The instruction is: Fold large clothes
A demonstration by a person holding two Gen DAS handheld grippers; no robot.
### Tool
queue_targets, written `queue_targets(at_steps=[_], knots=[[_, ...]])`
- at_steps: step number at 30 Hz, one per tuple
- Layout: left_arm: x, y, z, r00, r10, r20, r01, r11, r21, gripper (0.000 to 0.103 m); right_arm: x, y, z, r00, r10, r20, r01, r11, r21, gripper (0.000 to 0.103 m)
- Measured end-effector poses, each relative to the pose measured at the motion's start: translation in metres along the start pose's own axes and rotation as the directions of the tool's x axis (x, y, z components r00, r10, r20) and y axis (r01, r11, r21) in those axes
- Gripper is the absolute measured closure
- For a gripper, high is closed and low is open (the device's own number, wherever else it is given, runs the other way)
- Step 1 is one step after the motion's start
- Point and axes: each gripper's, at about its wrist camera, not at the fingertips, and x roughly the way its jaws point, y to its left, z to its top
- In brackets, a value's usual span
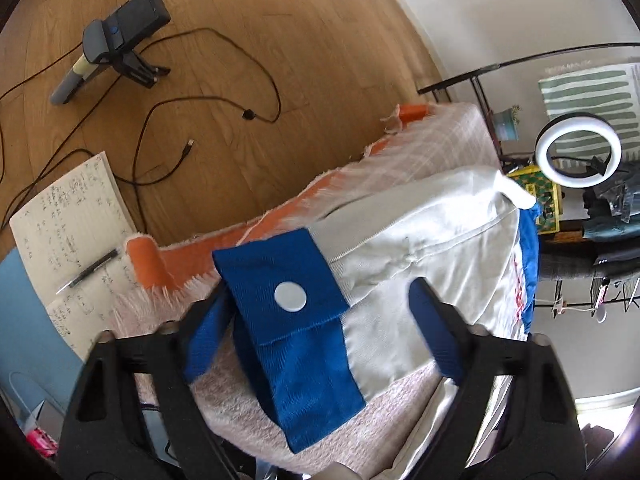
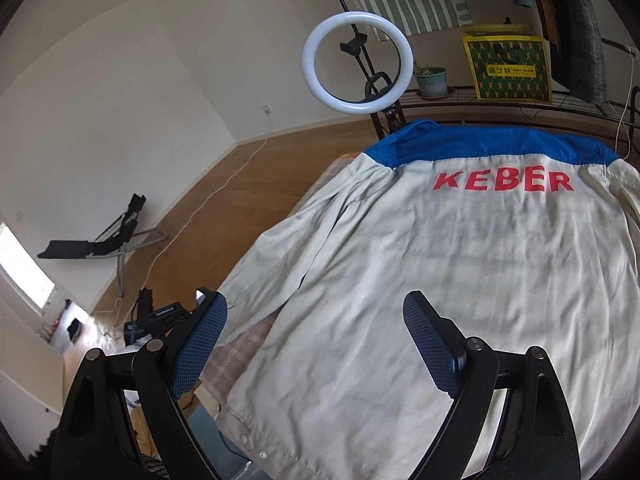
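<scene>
Left wrist view: the left claw (image 1: 320, 320) stands open over one side of the shirt (image 1: 420, 248), its blue pads either side of the blue cuff (image 1: 296, 304) with the white button (image 1: 291, 297). No pad visibly presses on the cloth, so nothing is gripped. The cuff lies folded across the pale body of the shirt, probably so the sleeve sits inside the outline before the sides come over. Under the shirt is a pink and orange fringed towel (image 1: 248, 408), which seems to serve as padding on the tabletop. Beyond the shirt, on the wooden floor (image 1: 280, 40), lie a black cable and a spare handheld device; a notebook (image 1: 68, 216) with a pen sits beside the towel's orange edge.

Right wrist view: the right claw (image 2: 316, 320) also stands open and empty, poised over the lower part of the shirt (image 2: 420, 280), near its side edge. The shirt lies back up and fairly flat, the red lettering (image 2: 502, 180) and blue yoke at the far end, the buttoned edge nearest the camera. A sleeve lies along the shirt's left side in this view. A ring light (image 2: 357, 62) stands just past the collar end (likely for lighting the work).

Judging by this, folding is at an early stage; each claw looks placed to pinch cloth on its own side.
</scene>
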Motion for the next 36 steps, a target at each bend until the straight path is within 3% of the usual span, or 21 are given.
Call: queue_targets(at_steps=[2,3,4,6,14,17,19,21,23,28,30,32,36], knots=[[-0.006,-0.001,0.0,0.999,0.027,0.036,-0.027,1.0,0.002,0.045,-0.001,0.0,0.001,1.0,-0.005,0.007,0.006,1.0,-0.009,0.013],[-0.008,-0.002,0.001,0.998,0.033,0.051,-0.033,0.999,0.0,0.063,0.0,-0.001,0.001,1.0,-0.008,0.008,0.008,1.0,-0.01,0.013],[-0.011,-0.001,0.001,0.997,0.028,0.067,-0.028,1.0,-0.003,0.067,0.0,-0.001,0.001,1.0,-0.009,0.007,0.009,1.0,-0.008,0.013],[-0.018,-0.001,0.002,0.994,0.021,0.107,-0.022,1.0,0.003,0.09,0.001,-0.003,0.001,1.0,-0.005,0.0,0.005,1.0,-0.003,0.013],[-0.06,-0.044,-0.01,0.966,-0.03,0.258,-0.018,0.983,0.181,0.093,0.004,-0.004,-0.002,1.0,-0.028,-0.014,0.028,0.999,-0.025,0.013],[-0.075,-0.072,-0.028,0.955,-0.064,0.29,-0.025,0.956,0.291,0.094,0.007,-0.007,-0.003,0.999,-0.037,-0.028,0.037,0.999,-0.023,0.013],[-0.085,-0.098,-0.048,0.949,-0.1,0.299,-0.023,0.924,0.381,0.095,0.01,-0.011,-0.002,0.998,-0.038,-0.04,0.037,0.999,-0.007,0.014],[-0.093,-0.127,-0.076,0.947,-0.126,0.296,-0.034,0.875,0.482,0.095,0.014,-0.017,-0.002,0.997,-0.045,-0.061,0.045,0.999,0.01,0.024],[-0.099,-0.149,-0.101,0.947,-0.151,0.283,-0.037,0.825,0.564,0.095,0.021,-0.024,-0.001,0.995,-0.05,-0.085,0.052,0.998,0.031,0.026],[-0.112,-0.198,-0.176,0.945,-0.212,0.249,-0.059,0.637,0.769,0.095,0.037,-0.046,0.01,0.99,0.002,-0.14,0.015,0.992,0.122,0.026],[-0.112,-0.205,-0.198,0.949,-0.212,0.233,-0.067,0.585,0.808,0.095,0.045,-0.054,0.021,0.988,0.037,-0.152,-0.016,0.99,0.141,0.026],[-0.113,-0.205,-0.207,0.955,-0.208,0.214,-0.057,0.577,0.815,0.095,0.059,-0.061,0.032,0.987,0.045,-0.156,-0.022,0.989,0.145,0.026],[-0.119,-0.192,-0.204,0.955,-0.206,0.216,-0.042,0.624,0.78,0.095,0.107,-0.079,0.046,0.973,0.115,-0.2,-0.073,0.976,0.205,0.026]])
